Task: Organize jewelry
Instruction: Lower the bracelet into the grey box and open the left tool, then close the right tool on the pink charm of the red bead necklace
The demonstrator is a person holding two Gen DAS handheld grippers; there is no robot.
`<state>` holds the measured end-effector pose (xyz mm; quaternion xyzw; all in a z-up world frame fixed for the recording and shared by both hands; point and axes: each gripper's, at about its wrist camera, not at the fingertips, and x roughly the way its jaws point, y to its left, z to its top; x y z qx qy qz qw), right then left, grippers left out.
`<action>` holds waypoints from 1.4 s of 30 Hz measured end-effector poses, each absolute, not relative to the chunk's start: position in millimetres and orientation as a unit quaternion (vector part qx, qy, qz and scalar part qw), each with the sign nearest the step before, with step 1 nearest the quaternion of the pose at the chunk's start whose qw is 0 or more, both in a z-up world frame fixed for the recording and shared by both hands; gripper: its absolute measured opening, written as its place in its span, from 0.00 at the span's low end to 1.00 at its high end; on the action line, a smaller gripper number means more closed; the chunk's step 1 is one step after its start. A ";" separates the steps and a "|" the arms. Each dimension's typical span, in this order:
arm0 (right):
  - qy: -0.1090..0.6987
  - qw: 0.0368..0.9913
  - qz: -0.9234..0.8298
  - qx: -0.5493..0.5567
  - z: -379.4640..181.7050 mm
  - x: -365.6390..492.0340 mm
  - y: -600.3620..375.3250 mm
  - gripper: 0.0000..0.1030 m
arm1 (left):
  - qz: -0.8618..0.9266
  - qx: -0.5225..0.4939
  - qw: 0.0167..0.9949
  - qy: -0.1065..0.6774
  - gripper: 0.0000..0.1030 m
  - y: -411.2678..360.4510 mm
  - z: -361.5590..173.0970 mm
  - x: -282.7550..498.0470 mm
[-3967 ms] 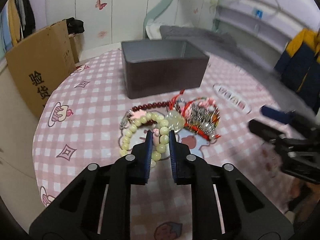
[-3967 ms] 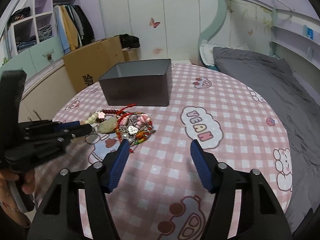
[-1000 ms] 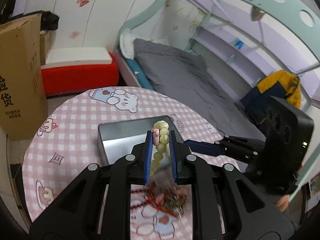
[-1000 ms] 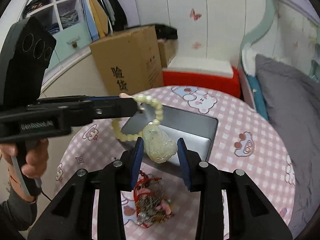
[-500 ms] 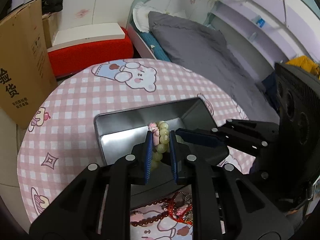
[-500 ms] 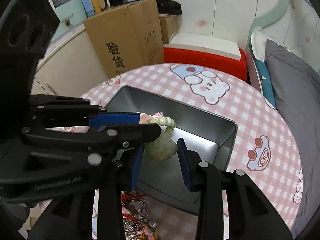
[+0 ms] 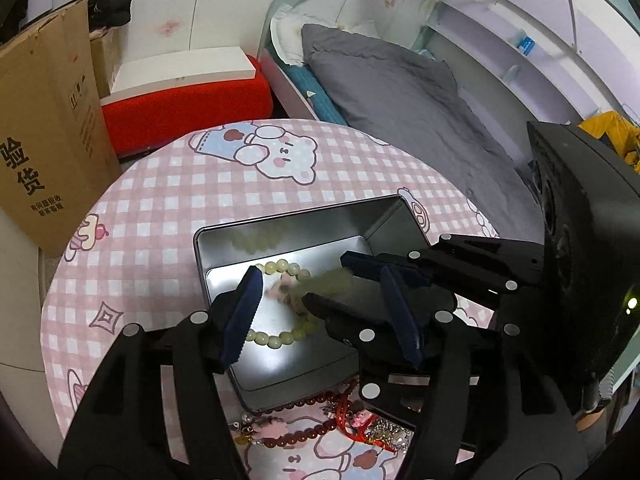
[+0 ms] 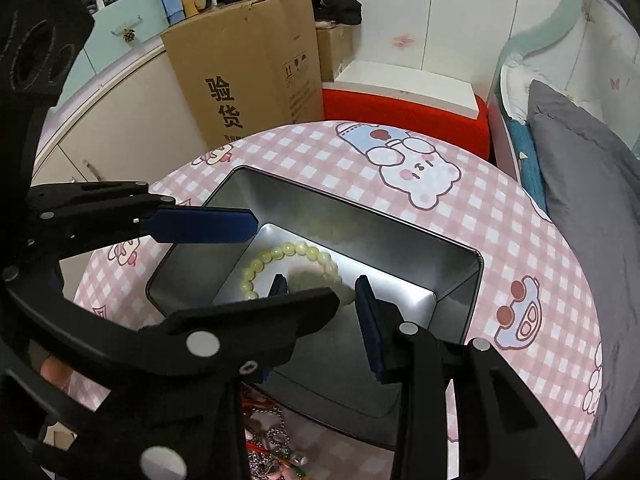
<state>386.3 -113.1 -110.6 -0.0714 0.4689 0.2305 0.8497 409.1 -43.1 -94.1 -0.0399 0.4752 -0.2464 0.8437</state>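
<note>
A pale green bead bracelet [image 7: 276,268] with a jade pendant [image 8: 316,280] lies inside the grey metal tin [image 7: 304,208] on the pink checked table; it also shows in the right wrist view [image 8: 280,254]. My left gripper [image 7: 324,312] is open above the tin, its jaws spread wide. My right gripper [image 8: 320,304] is open and empty, over the tin beside the left one; it also shows in the left wrist view [image 7: 360,276]. A tangle of remaining jewelry [image 7: 320,432], dark red beads and red cord pieces, lies on the table in front of the tin [image 8: 460,264].
A cardboard box [image 8: 248,64] stands behind the table at the left. A red and white bench [image 7: 188,92] and a bed with grey bedding [image 7: 400,92] lie beyond the table's far edge.
Both grippers have opened and let go of the bead bracelet and its pendant, which have dropped into the tin.
</note>
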 end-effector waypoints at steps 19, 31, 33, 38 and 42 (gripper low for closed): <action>0.387 0.896 0.212 -0.051 -65.1 299.7 -139.4 0.32 | -0.222 -0.013 0.891 0.396 0.59 11.3 -67.6 319.4; 0.396 0.885 0.232 -0.078 -100.6 264.7 -110.6 0.32 | -0.180 -0.023 0.896 0.406 0.59 45.4 -100.2 289.1; 0.401 0.879 0.244 -0.087 -108.2 264.6 -97.2 0.32 | -0.170 -0.025 0.897 0.407 0.59 50.7 -103.3 285.8; 0.408 0.871 0.251 -0.103 -127.2 276.1 -72.3 0.29 | -0.149 -0.030 0.901 0.405 0.59 62.9 -107.7 276.5; 0.416 0.867 0.253 -0.107 -136.8 285.9 -63.0 0.28 | -0.145 -0.037 0.900 0.409 0.59 73.1 -114.9 273.6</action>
